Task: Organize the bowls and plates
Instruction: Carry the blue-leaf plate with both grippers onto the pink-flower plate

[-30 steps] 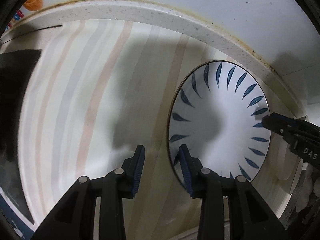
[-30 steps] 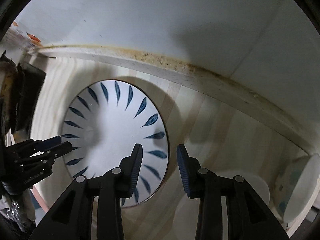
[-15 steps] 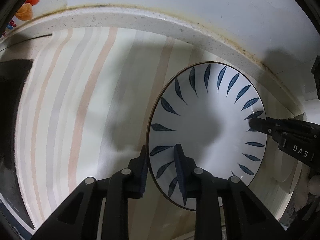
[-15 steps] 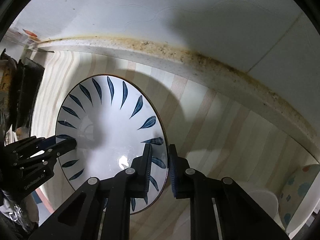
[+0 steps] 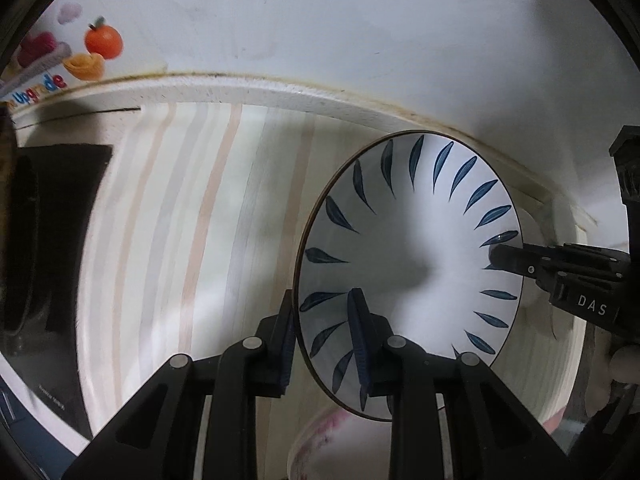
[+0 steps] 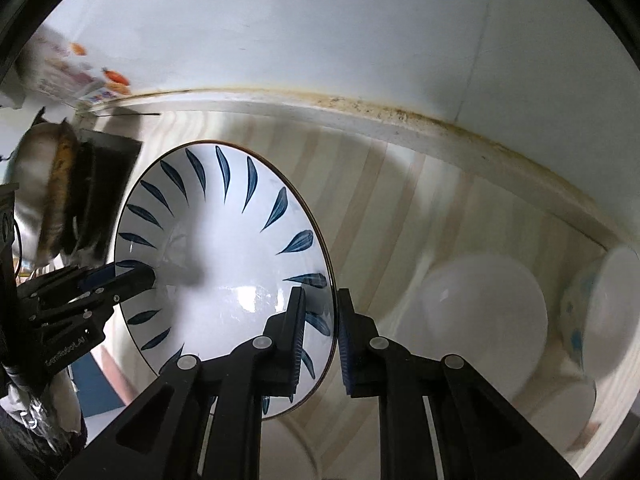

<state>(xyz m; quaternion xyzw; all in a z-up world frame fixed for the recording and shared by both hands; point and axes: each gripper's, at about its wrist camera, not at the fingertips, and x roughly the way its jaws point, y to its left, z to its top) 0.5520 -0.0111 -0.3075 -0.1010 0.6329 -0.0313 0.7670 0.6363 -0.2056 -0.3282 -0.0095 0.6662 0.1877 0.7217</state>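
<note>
White plate (image 5: 412, 264) with blue leaf strokes, rim pinched by both left (image 5: 322, 336) and right hand-held gripper (image 6: 320, 332)

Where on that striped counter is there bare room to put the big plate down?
Bare stripes lie left of the plate, between it and the black slab, up to the ledge. Right of it is crowded: white dishes and a dotted bowl.

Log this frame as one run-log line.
phase: lift | object: blue-leaf plate | left gripper: shut on rim | right gripper: shut on opposite rim | plate: tilted, above striped mat | nearby: white plate
</note>
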